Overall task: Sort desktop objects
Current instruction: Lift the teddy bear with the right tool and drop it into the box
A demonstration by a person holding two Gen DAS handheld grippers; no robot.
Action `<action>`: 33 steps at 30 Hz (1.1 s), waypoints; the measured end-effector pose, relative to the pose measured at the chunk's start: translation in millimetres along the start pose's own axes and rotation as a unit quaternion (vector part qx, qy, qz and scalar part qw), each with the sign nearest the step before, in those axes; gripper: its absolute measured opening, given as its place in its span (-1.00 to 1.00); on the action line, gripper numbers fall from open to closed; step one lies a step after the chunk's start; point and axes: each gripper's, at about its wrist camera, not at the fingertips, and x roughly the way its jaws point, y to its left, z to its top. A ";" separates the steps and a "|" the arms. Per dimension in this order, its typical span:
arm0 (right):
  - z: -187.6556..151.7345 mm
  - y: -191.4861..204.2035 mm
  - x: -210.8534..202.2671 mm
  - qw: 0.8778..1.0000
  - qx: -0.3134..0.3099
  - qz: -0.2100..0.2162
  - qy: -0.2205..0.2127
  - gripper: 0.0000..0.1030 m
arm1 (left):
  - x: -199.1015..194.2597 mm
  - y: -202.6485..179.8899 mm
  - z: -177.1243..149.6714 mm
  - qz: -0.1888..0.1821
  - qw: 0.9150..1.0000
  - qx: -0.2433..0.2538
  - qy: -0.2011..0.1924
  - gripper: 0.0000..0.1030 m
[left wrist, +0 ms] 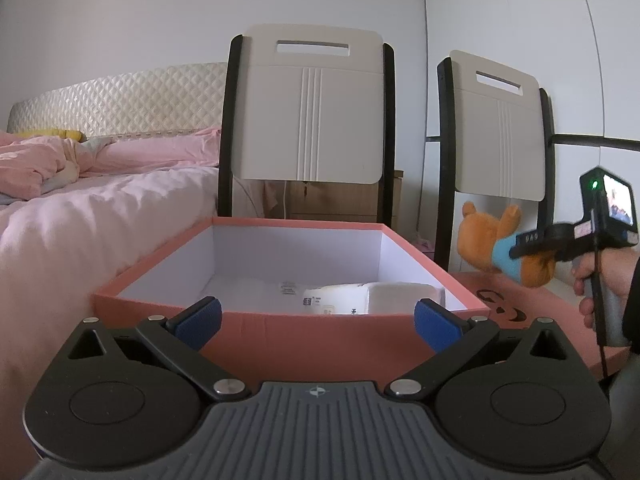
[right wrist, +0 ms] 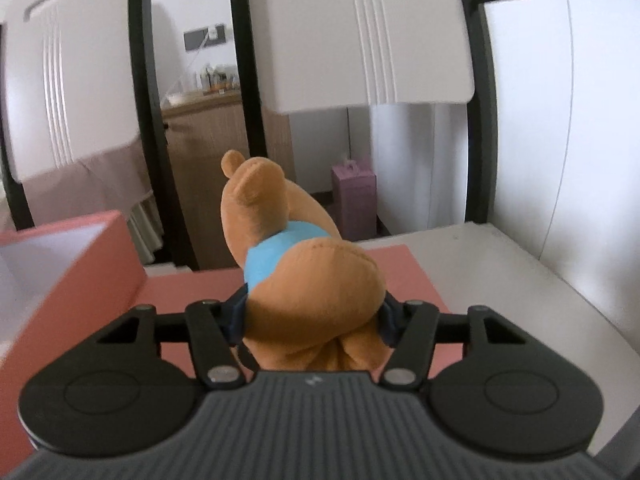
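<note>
A pink box with a white inside stands open in front of my left gripper, which is open and empty just short of its near wall. White packets lie in the box. My right gripper is shut on a brown plush bear in a blue shirt and holds it above the pink lid, to the right of the box. The left wrist view shows the bear in the air at the right, held by the right gripper.
The pink lid lies flat to the right of the box on a white table. Two white chair backs stand behind the table. A bed with pink bedding is at the left. A mauve box stands on the floor behind.
</note>
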 end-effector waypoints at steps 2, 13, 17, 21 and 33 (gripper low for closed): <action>5.0 5.1 -10.8 1.000 0.004 0.008 -0.012 0.18 | -0.2 -0.1 0.0 0.001 1.000 0.000 0.000 1.00; 24.0 65.0 -81.6 0.991 -0.001 0.102 -0.082 0.18 | -4.3 -0.5 3.0 0.014 1.000 0.007 -0.011 1.00; 25.7 97.3 -102.6 0.984 -0.004 0.152 -0.092 0.18 | -11.5 3.9 9.7 0.022 0.999 0.009 -0.030 1.00; 22.5 139.1 -110.3 0.976 -0.021 0.199 -0.090 0.18 | -15.4 11.2 17.1 0.035 0.999 0.007 -0.041 1.00; -10.4 253.4 -87.0 0.957 -0.050 0.287 0.001 0.19 | -23.4 59.1 32.7 0.069 0.994 -0.062 -0.054 1.00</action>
